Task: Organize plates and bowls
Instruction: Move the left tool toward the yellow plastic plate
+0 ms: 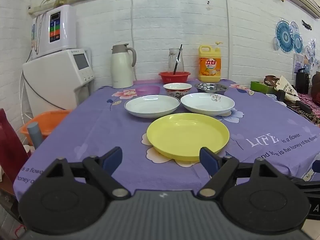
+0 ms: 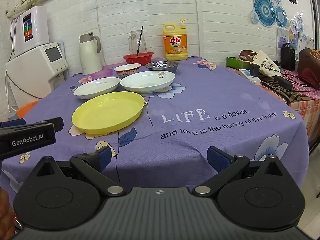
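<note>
Plates and bowls sit spread over the purple flowered tablecloth (image 1: 104, 124), none of them stacked. Nearest to me is the yellow plate (image 1: 188, 136), lying flat close to the near edge of the table. Just beyond it, side by side, are two white plates: the one with the dark rim (image 1: 152, 105) on the left and the one with a small flower print (image 1: 207, 103) on the right, their rims nearly touching. Farther back I see a row of three bowls: a small purple bowl (image 1: 148, 90) on the left, a patterned ceramic bowl (image 1: 177, 89) in the middle and a steel bowl (image 1: 211, 88) on the right. Behind those, along the white brick wall, stand a white thermos jug (image 1: 122, 67), a red basket (image 1: 174, 77) with a glass pitcher (image 1: 176, 60) behind it, and a yellow detergent bottle (image 1: 210, 64). My left gripper (image 1: 161, 158) hovers over the near edge of the table with its jaws spread wide and nothing between them; its right fingertip overlaps the yellow plate's near rim in the left wrist view, though I cannot tell if they touch. My right gripper (image 2: 159, 158) is likewise wide apart and empty, over bare cloth to the right of the yellow plate.
</note>
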Demonstrator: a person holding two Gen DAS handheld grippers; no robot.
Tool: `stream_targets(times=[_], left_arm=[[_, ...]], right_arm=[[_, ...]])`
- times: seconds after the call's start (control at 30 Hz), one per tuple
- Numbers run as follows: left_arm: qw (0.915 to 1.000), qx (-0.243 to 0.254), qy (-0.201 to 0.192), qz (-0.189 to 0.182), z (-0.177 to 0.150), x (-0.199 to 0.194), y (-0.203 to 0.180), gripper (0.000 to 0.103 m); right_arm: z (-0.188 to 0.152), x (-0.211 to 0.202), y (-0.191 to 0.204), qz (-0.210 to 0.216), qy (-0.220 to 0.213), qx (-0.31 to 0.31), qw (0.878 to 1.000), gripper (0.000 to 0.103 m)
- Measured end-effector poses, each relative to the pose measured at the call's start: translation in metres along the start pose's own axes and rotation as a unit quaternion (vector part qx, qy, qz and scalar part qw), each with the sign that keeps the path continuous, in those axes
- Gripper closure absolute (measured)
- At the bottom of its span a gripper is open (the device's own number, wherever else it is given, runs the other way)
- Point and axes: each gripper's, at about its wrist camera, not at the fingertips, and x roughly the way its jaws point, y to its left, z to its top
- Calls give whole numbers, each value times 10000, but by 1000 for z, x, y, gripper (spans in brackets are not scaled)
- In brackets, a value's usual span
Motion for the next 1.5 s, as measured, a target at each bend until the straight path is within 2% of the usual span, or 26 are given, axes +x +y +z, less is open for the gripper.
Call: stream_targets(times=[0.43, 0.8, 1.1, 1.23, 1.5], left_arm=[[9994, 309, -67, 128, -4, -1, -10, 21], [9995, 278, -55, 114, -4, -1, -10, 21], [9994, 333, 35, -85, -3, 1, -15, 21], [9994, 348, 68, -58, -4, 3, -15, 21], [9996, 183, 154, -161, -4, 6, -9, 21]], right_arm=[[0, -2, 7, 116, -115, -128, 9998, 0], [-3, -1, -2, 141, 0, 145, 9998, 0], [-3, 0, -2, 169, 15, 152, 9997, 0], [-4, 1, -4, 183, 48, 185, 9996, 0], [-4, 4, -4, 198, 127, 202, 9995, 0]])
